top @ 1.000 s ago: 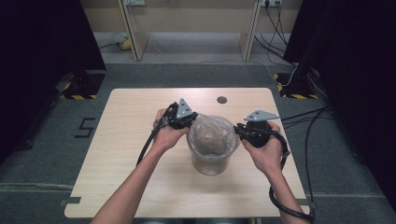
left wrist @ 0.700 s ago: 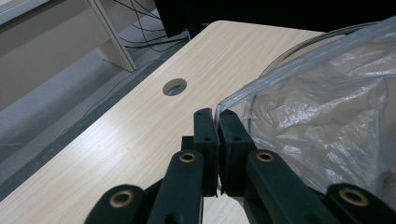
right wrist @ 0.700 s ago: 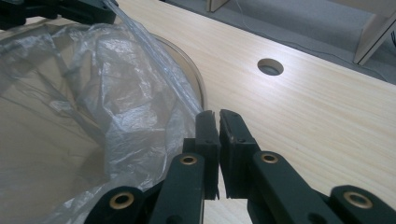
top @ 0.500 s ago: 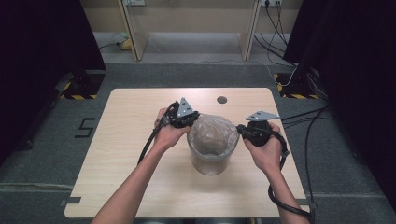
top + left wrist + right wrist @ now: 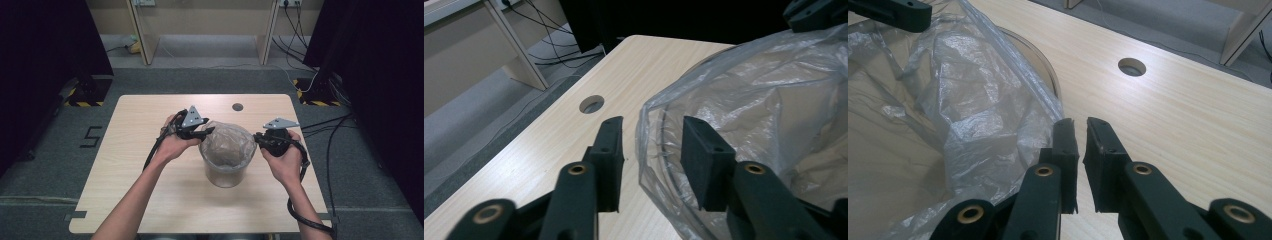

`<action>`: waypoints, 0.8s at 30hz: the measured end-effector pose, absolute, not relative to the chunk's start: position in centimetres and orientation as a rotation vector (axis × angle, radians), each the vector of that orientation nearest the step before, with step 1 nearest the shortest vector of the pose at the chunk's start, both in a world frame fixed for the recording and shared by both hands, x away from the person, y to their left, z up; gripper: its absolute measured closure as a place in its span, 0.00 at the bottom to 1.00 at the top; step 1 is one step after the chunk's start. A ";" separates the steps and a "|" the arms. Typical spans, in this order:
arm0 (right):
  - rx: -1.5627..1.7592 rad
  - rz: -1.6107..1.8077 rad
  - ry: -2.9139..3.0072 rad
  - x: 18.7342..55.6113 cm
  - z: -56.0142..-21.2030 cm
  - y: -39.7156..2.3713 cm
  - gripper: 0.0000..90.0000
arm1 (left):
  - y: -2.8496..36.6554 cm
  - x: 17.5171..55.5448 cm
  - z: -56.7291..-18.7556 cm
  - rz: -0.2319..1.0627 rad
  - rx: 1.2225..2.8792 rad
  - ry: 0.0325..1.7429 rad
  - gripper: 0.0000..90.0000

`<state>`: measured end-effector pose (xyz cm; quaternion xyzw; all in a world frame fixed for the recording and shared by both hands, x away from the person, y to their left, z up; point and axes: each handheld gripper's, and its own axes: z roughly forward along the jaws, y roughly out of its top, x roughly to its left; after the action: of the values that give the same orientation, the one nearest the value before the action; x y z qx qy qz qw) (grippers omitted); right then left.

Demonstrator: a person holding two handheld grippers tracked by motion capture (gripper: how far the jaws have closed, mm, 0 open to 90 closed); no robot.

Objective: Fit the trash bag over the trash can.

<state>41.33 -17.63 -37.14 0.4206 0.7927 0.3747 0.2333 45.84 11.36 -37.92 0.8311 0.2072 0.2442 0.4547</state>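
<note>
— What do you have on the left side?

— My left gripper (image 5: 209, 131) sits at the left rim of the clear bin (image 5: 226, 172), which stands about mid-table. In the left gripper view its jaws are spread, and the edge of the plastic bag (image 5: 774, 100) lining the bin hangs in the gap between them; one pad (image 5: 702, 155) is on the bag's inner side, the other out over bare wood. I can't see either pad pressing the film.

— Room to move on that side?

— Plenty. The table (image 5: 135, 150) is bare from my left hand (image 5: 175, 145) out to its left edge, and the front strip near me is open too. Behind the bin there is only the round cable hole (image 5: 237, 107), well apart from it.

— And the bin itself?

— The bag mouth is bunched over the rim, crumpled, with something brownish inside that I can't make out through the film.

— The right side?

— My right gripper (image 5: 257, 138) is at the bin's right rim. In the right gripper view its jaws are almost together, a thin slit between the pads, with the bag's edge lying just beside the left pad (image 5: 1065, 150). Whether any film is pinched in that slit, I can't tell.

— Clearance there?

— Less. My right hand (image 5: 284, 160) is near the table's right edge, with cables (image 5: 330, 125) on the floor beyond.
</note>
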 end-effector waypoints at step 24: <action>1.091 1.100 2.177 41.8 -35.5 -16.6 0.78 | 9.7 47.6 -37.2 0.630 2.075 0.523 0.93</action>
<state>41.83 -16.57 -35.52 0.3970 0.7925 0.4002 0.2327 47.63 9.70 -37.24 0.8355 0.2104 0.2538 0.4397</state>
